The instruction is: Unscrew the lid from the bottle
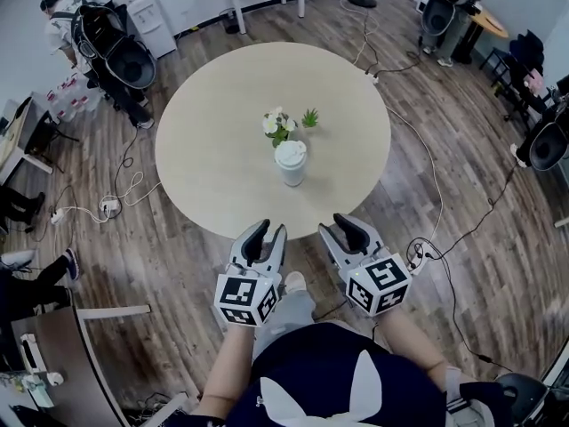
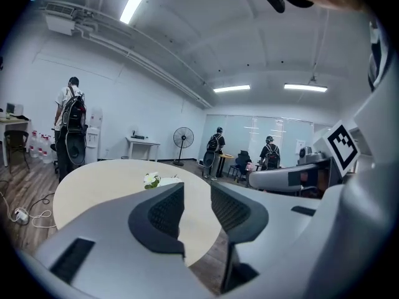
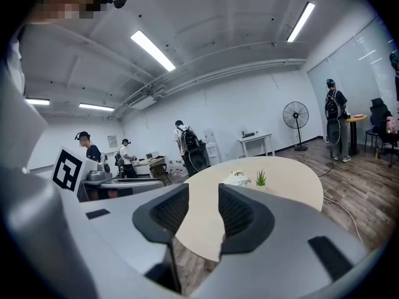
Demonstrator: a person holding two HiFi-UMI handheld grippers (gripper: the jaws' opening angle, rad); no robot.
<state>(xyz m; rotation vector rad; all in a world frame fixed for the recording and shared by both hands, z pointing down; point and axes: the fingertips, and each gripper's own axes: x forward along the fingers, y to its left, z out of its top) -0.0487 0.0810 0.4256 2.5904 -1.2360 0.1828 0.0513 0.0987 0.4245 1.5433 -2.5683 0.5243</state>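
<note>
A white bottle (image 1: 291, 162) with a round white lid stands upright near the middle of a round beige table (image 1: 213, 149). Both grippers hover side by side over the floor, short of the table's near edge, pointing toward the bottle. My left gripper (image 1: 269, 229) (image 2: 196, 192) has a narrow gap between its dark pads and nothing in it. My right gripper (image 1: 342, 223) (image 3: 204, 195) is likewise slightly open and holds nothing. In both gripper views the table lies ahead, with small white shapes at its centre.
White flowers (image 1: 278, 124) and a small green plant (image 1: 309, 117) stand just behind the bottle. Cables (image 1: 418, 140) trail across the wooden floor around the table. People, chairs and desks stand along the room's edges. A standing fan (image 3: 295, 116) is far off.
</note>
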